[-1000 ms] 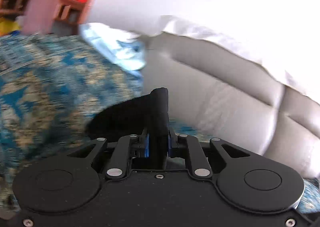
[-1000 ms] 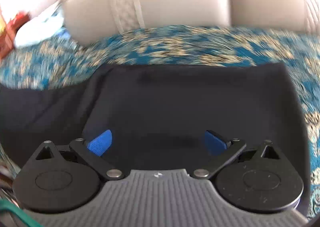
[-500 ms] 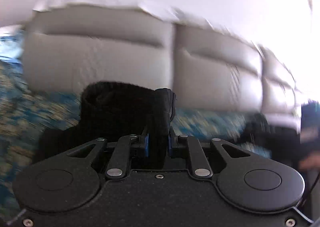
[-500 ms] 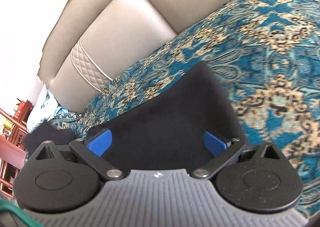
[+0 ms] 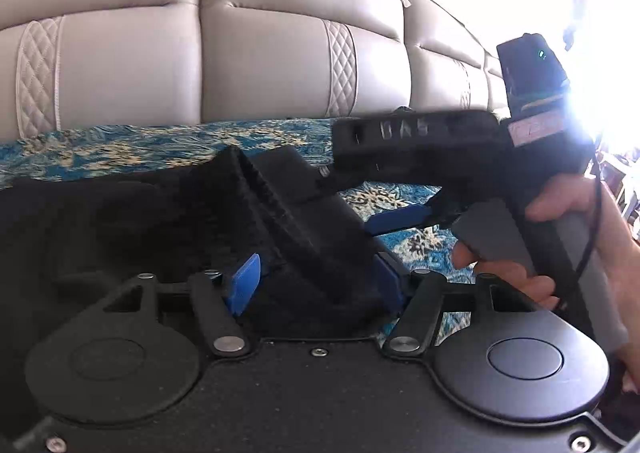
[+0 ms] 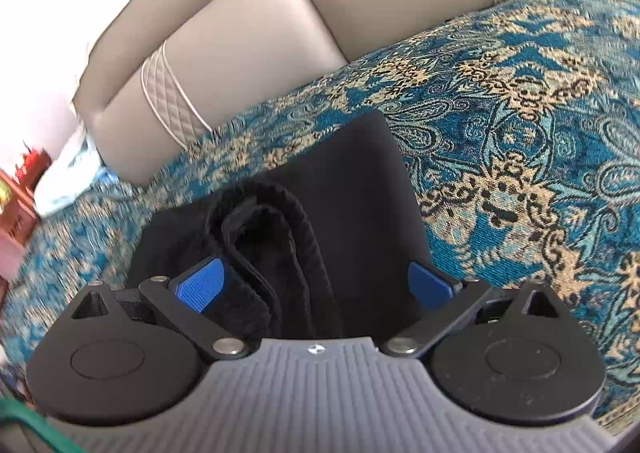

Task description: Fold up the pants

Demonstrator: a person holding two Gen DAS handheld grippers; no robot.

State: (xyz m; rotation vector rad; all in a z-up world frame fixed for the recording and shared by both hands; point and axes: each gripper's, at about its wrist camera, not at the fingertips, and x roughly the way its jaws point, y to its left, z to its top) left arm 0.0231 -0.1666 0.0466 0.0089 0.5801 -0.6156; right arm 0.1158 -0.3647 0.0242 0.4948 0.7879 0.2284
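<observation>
Softly, the black soft cloth pants (image 5: 168, 221) lay on the blue and gold patterned sofa cover (image 5: 120, 145), in front of the grey leather sofa back (image 5: 256, 53). At the far left the pants were spread flat and dark. Next came the left tongs (image 5: 316, 283), and their blue pads were opening. A thick ribbed fold of the pants sat between the pads, but the pads did not seem to squeeze it. Further right, the right tongs (image 5: 394, 219) were held by a person's hand (image 5: 560, 245) just past the edge of the pants. In the right wrist view, those tongs (image 6: 316, 285) stood wide apart and held nothing, with a rolled-up edge of the pants (image 6: 264, 237) lying between them.

It looked like one fold was already made, since layers were stacked up. The bundle was bumpy, so it probably needed smoothing and maybe one more fold.
</observation>
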